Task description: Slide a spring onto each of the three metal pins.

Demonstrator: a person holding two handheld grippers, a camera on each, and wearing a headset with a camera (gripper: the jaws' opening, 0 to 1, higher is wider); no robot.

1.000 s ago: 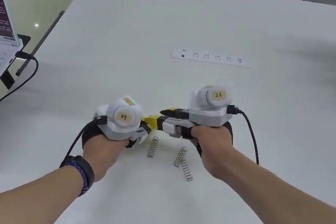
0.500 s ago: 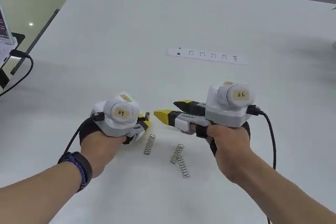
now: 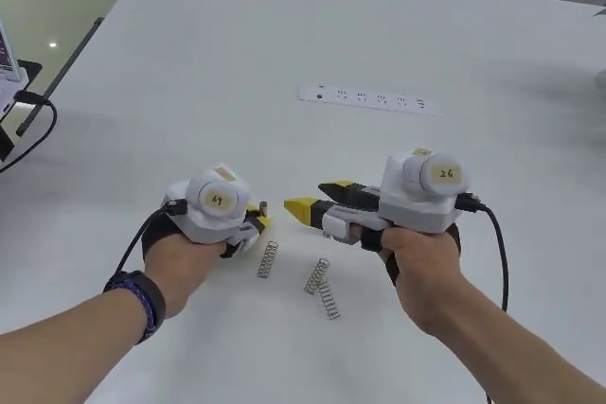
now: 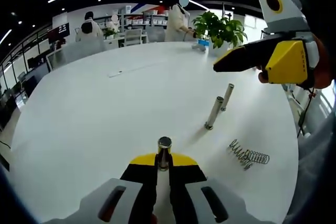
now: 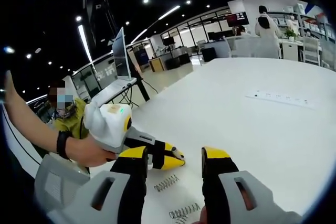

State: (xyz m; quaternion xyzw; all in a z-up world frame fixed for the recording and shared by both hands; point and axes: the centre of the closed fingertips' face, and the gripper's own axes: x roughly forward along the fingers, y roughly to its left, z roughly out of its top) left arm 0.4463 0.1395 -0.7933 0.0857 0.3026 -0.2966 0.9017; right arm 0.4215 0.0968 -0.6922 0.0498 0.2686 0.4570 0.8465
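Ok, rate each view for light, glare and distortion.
Head view: even, soft light, faint shadows on the white table, sharp. Left gripper view: fisheye bows the table edge; the gripped pin is crisp. Right gripper view: ceiling strips glare, dark above, springs small.

You've got three springs (image 3: pixel 268 259), all on your side of the power strip (image 3: pixel 369 99), one alone and two touching. Three metal pins (image 4: pixel 214 113) too, also on your side of that strip, with one pin (image 4: pixel 165 145) pinched in your left gripper (image 4: pixel 164 157). One power strip. Two grippers, counting your right gripper (image 5: pixel 175 157).
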